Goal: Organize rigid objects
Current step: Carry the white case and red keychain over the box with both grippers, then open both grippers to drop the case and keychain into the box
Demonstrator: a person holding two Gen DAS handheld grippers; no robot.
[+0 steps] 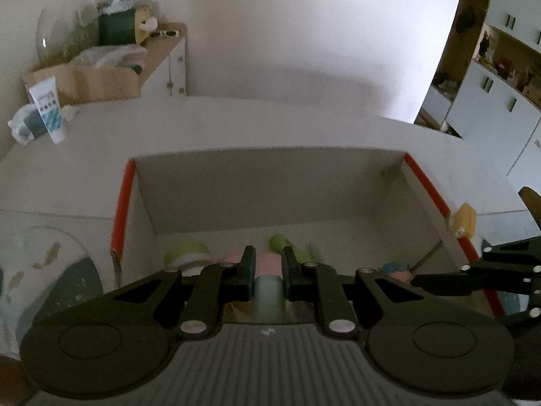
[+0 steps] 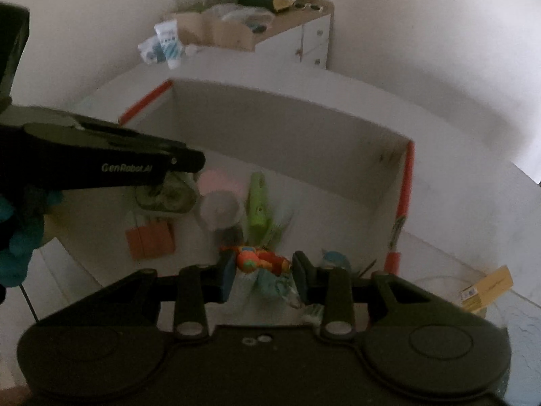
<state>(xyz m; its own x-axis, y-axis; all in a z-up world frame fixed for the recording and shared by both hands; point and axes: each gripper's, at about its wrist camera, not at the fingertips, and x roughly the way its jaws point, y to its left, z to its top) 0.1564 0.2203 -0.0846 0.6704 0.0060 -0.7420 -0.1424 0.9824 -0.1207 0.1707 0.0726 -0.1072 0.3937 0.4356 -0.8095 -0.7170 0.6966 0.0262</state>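
Room: pale walls behind a white tabletop (image 1: 236,121); cupboards at the right edge of the left wrist view.
Free space: bare table between the box and a cluttered side cabinet (image 1: 169,54) at upper left, where a white tube (image 1: 47,108) leans.
Box: open white cardboard box (image 1: 270,182) with red corner edges, centre frame, walls upright.
Contents: green, pink and orange items lie jumbled on its floor, blurred; a light-green long piece (image 2: 258,203) and an orange flat packet (image 2: 150,240) show in the right wrist view.
Left gripper (image 1: 268,270): pressed together on a grey-green cylinder (image 1: 268,297), above the box's near side.
Right gripper (image 2: 263,277): clamped on a colourful orange toy (image 2: 262,262), over the box.
Loose item: yellow carton (image 2: 487,287) outside the box, lower right.
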